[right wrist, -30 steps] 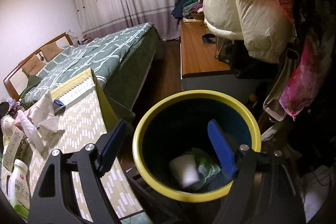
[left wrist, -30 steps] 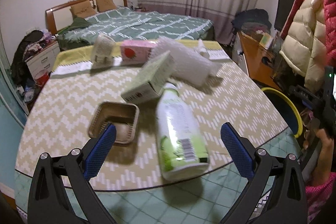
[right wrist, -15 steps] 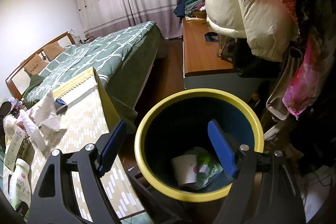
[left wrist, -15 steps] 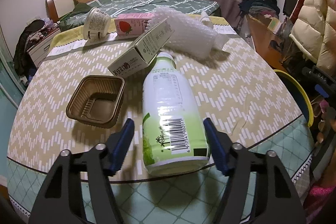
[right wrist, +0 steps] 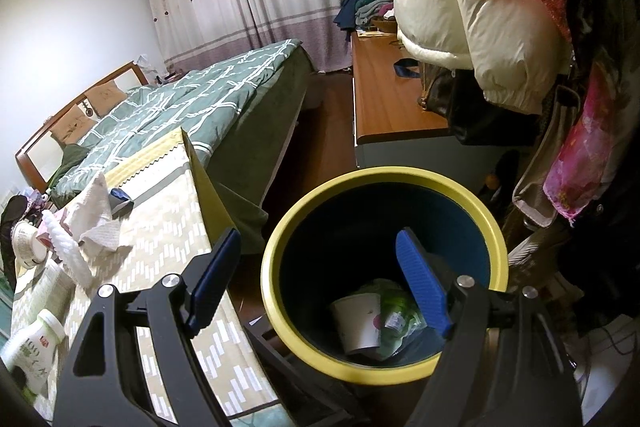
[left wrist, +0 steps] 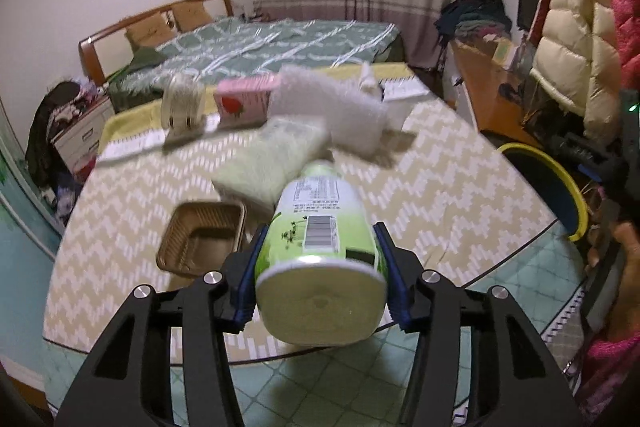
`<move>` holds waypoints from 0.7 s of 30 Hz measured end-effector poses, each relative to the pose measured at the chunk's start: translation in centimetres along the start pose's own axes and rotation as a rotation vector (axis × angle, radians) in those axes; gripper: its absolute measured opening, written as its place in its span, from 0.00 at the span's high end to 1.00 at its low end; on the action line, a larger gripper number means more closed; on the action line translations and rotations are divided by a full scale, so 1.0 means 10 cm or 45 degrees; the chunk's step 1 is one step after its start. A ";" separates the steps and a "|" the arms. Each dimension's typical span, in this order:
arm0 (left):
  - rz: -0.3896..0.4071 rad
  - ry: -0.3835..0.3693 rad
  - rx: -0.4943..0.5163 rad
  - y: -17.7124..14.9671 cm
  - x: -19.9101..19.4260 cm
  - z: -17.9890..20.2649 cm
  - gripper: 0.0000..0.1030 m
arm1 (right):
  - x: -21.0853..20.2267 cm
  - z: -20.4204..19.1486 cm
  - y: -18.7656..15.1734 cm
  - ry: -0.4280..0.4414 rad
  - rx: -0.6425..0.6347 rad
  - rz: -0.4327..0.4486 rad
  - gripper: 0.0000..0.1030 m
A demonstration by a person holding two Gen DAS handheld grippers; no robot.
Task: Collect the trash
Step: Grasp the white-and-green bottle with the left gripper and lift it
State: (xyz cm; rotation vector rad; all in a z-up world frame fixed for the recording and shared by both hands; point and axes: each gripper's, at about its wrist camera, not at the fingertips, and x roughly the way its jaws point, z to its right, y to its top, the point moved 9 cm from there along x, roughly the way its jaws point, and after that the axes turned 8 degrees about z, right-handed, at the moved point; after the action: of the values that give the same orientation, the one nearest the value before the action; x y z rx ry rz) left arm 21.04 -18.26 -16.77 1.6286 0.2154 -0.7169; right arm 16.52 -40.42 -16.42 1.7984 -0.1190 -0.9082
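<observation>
The left tool (left wrist: 320, 277) is clenched on the bottle (left wrist: 320, 259), its blue pads pressed to both sides near the base; the neck end points away over the bench (left wrist: 440, 195) and is hidden behind the body. The box (left wrist: 272, 159), tray (left wrist: 204, 239), wrap (left wrist: 336, 111), carton (left wrist: 240, 103) and cup (left wrist: 182, 105) beyond are smeared by blur. The right tool (right wrist: 316, 279) hangs released over the bin (right wrist: 384, 367), one pad blocking part of the rubbish inside, where a paper cup (right wrist: 358, 323) and green wrapper (right wrist: 396, 311) show.
</observation>
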 end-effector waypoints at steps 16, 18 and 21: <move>0.178 -0.022 0.077 0.72 0.11 0.23 0.50 | 0.01 -0.03 0.00 0.009 -0.007 -0.005 0.27; 0.194 -0.015 0.090 0.79 0.20 0.27 0.50 | 0.02 -0.05 -0.01 0.014 -0.014 -0.007 0.27; 0.208 -0.009 0.097 0.87 0.29 0.30 0.50 | 0.02 -0.08 -0.02 0.024 -0.020 -0.015 0.27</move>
State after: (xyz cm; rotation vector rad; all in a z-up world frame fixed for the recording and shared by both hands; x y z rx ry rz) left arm 26.88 -23.63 -11.25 1.6943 0.0495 -0.6120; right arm 17.14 -39.82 -16.59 1.7943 -0.0889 -0.8980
